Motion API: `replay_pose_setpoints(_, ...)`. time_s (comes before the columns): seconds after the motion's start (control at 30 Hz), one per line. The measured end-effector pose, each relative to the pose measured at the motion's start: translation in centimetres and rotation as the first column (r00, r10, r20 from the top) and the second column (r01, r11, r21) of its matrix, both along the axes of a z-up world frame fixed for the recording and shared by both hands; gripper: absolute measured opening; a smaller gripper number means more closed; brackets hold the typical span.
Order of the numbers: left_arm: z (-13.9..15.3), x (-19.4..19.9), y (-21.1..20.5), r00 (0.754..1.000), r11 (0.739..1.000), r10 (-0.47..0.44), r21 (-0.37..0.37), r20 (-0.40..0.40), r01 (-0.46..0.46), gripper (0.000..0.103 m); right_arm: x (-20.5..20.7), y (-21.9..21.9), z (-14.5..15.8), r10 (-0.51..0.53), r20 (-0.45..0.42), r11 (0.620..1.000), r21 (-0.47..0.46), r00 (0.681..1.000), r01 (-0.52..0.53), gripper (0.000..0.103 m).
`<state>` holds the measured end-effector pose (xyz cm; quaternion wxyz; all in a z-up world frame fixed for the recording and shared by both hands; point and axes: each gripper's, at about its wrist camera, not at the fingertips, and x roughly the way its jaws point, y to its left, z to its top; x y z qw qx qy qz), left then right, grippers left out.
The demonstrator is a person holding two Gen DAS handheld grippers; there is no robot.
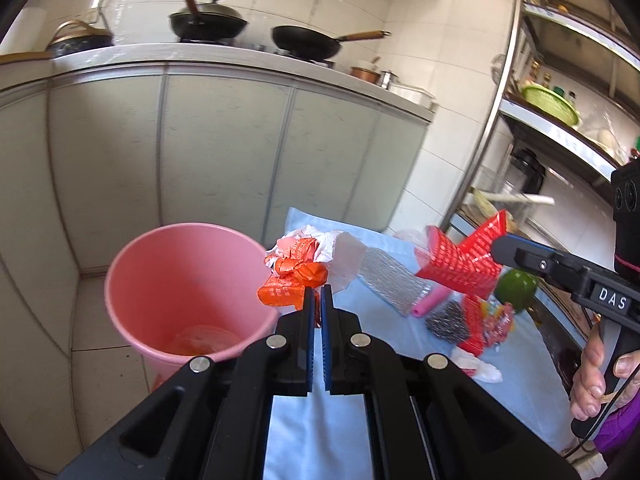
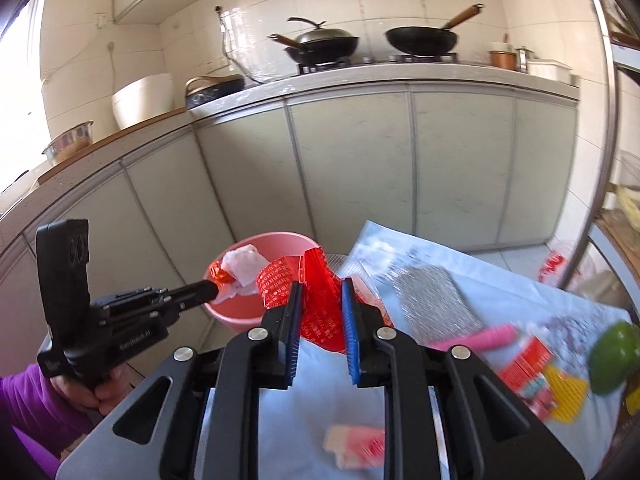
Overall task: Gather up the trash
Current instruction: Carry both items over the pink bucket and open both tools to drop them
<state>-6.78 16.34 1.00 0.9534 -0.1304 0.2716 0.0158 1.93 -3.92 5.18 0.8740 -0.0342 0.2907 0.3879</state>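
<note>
The left gripper (image 1: pixel 317 294) is clamped on a crumpled orange-and-white wrapper (image 1: pixel 294 276) beside the pink plastic bucket (image 1: pixel 160 280). The right gripper (image 2: pixel 321 296) pinches a glossy red printed wrapper (image 2: pixel 312 300). On the blue-covered surface (image 1: pixel 520 360), to the right, lie a ridged clear bag (image 1: pixel 390 280), a steel scourer (image 1: pixel 448 320) and a green pepper (image 1: pixel 516 288).
</note>
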Motion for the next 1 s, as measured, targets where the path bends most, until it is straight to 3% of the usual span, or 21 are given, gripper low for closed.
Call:
replay_pose_setpoints(0.27,-1.3,-0.8,4.6,0.994,0.994,0.107,-0.018,-0.025,-0.108,0.002,1.9,7.4,-0.4,0.115,-0.035,0.993,-0.012,0.993,-0.116,0.02)
replay_pose_setpoints(0.53,-4.1,-0.8,7.5,0.982,0.986,0.163,-0.031,-0.093,-0.167,0.002,3.9,13.7,-3.1,0.17,-0.117,0.985,-0.014,0.978,-0.173,0.02)
replay_pose_setpoints(0.83,-5.9,0.8,8.2,0.969,0.979,0.197,-0.029,-0.151,-0.203,0.003,5.3,17.5,-6.4,0.187,-0.176,0.978,-0.056,0.966,-0.2,0.021)
replay_pose_setpoints(1.0,-6.6,1.0,8.9,0.96,0.973,0.219,-0.038,-0.175,-0.229,0.006,6.0,17.8,-7.4,0.182,-0.22,0.978,-0.065,0.958,-0.2,0.029)
